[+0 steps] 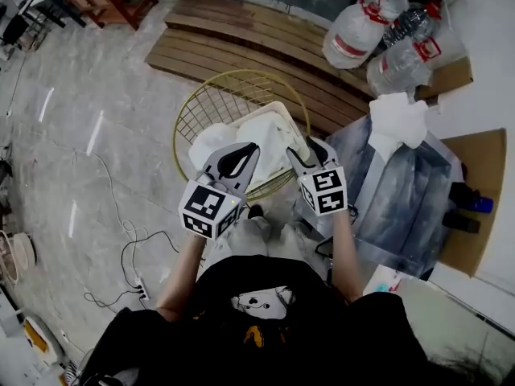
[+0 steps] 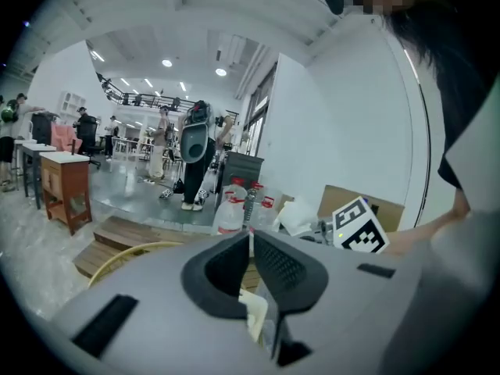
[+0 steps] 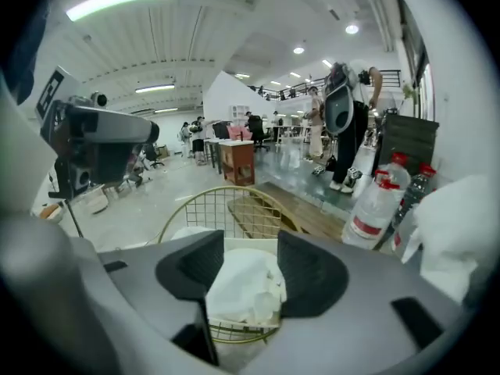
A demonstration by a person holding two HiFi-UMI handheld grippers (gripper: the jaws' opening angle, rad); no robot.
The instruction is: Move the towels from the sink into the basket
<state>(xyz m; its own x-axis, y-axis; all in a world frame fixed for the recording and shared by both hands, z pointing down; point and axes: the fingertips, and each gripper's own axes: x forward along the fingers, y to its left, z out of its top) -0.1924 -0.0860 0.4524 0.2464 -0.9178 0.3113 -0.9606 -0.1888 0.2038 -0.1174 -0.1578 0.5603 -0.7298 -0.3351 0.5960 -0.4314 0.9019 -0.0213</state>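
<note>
- At the person's 12 o'clock in the head view, a gold wire basket [image 1: 187, 115] stands on the floor [image 1: 80, 95], with white towels [image 1: 265, 135] heaped inside it.
- The left tool [image 1: 251, 146] hangs over the basket's 6 o'clock rim. Its jaws are closed tip to tip with nothing gripped between them.
- The right tool [image 1: 307, 148] hovers at the basket's 4 o'clock edge with its jaws apart and empty. In the right gripper view the white towels show through the gap, down in the basket and clear of both pads.
- The steel sink [image 1: 402, 199] lies at 3 o'clock from the basket.
- One more white towel [image 1: 396, 117] sits bunched at the sink's 12 o'clock end, well apart from both tools.
- Clear water bottles [image 1: 362, 22] lie at 1 o'clock beyond the basket, beside a wooden platform [image 1: 241, 39].
</note>
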